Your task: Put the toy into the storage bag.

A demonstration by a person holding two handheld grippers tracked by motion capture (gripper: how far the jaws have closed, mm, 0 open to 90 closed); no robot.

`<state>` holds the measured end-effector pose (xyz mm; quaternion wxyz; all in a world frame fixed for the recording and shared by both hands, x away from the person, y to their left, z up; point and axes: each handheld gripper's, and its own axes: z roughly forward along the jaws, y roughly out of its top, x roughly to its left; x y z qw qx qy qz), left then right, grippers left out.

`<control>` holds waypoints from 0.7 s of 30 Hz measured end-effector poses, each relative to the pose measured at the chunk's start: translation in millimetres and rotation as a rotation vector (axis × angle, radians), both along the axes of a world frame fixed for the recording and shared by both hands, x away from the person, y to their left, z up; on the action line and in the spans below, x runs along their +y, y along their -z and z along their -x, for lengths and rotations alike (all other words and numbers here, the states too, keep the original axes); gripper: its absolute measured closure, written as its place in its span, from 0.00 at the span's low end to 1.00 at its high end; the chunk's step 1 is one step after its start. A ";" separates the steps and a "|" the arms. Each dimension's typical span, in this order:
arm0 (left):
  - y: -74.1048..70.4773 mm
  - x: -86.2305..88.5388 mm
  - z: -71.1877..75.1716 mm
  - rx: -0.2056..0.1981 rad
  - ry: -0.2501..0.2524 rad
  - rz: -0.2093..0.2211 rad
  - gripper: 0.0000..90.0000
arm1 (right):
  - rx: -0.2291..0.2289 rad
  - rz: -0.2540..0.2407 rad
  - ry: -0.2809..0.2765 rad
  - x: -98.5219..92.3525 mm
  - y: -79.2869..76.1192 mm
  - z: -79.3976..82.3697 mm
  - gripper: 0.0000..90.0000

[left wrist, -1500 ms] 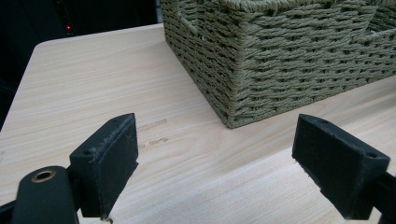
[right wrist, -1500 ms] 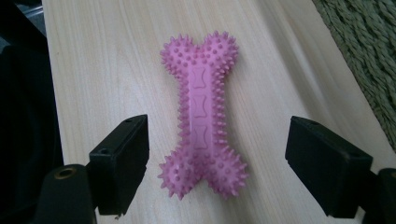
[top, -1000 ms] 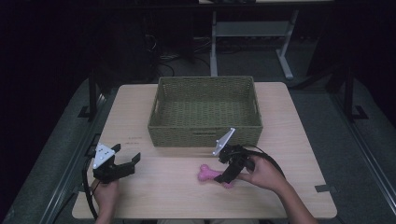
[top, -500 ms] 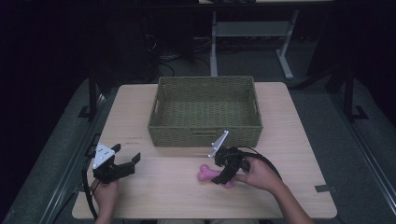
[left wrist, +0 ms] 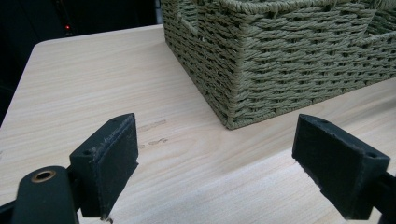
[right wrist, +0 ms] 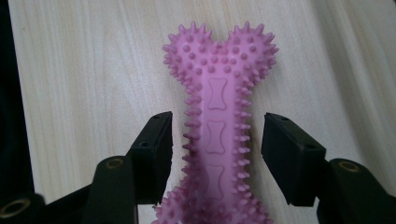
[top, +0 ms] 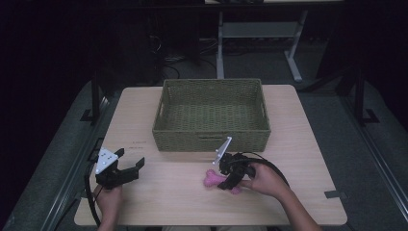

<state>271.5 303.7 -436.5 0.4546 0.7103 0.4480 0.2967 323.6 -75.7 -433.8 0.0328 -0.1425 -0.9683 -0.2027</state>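
Note:
A pink spiked rubber bone [right wrist: 217, 93] lies flat on the wooden table [top: 168, 202], in front of the basket. My right gripper [right wrist: 217, 144] straddles its shaft. The jaws have just been closing, and a thin gap remains between each pad and the spikes. From above, the right gripper [top: 225, 182] covers the middle of the bone [top: 210, 177], with a hand behind it. My left gripper [top: 130, 168] rests near the table's front left corner, jaws wide apart with nothing between them [left wrist: 215, 163].
A green woven basket [top: 211, 139] stands at the table's middle back, its inside bare. Its near corner [left wrist: 233, 93] is just ahead of the left gripper. A black cable loops behind the right hand. Dark floor and desk legs lie beyond the table.
The right gripper has edged left over the bone, and its jaws have narrowed around the shaft. The left gripper has stayed where it was.

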 end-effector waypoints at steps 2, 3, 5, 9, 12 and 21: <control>0.0 0.0 0.1 0.000 -0.001 0.000 0.15 | -0.002 0.004 -0.001 0.1 0.2 0.1 0.48; 0.0 0.1 0.0 0.000 -0.001 0.000 0.15 | -0.003 0.006 -0.003 0.2 0.6 0.2 0.49; 0.1 0.2 -0.1 0.001 -0.002 0.002 0.15 | -0.006 0.008 -0.010 0.9 0.7 1.0 0.51; 0.2 0.6 0.0 0.001 -0.003 0.004 0.15 | -0.013 0.020 -0.021 1.6 1.9 1.3 0.54; 0.3 0.9 -0.1 0.003 -0.005 0.011 0.15 | -0.019 0.028 -0.025 2.1 2.2 2.3 0.57; 0.3 1.3 -0.1 0.002 -0.004 0.015 0.15 | -0.056 0.052 -0.051 4.3 3.2 6.2 0.61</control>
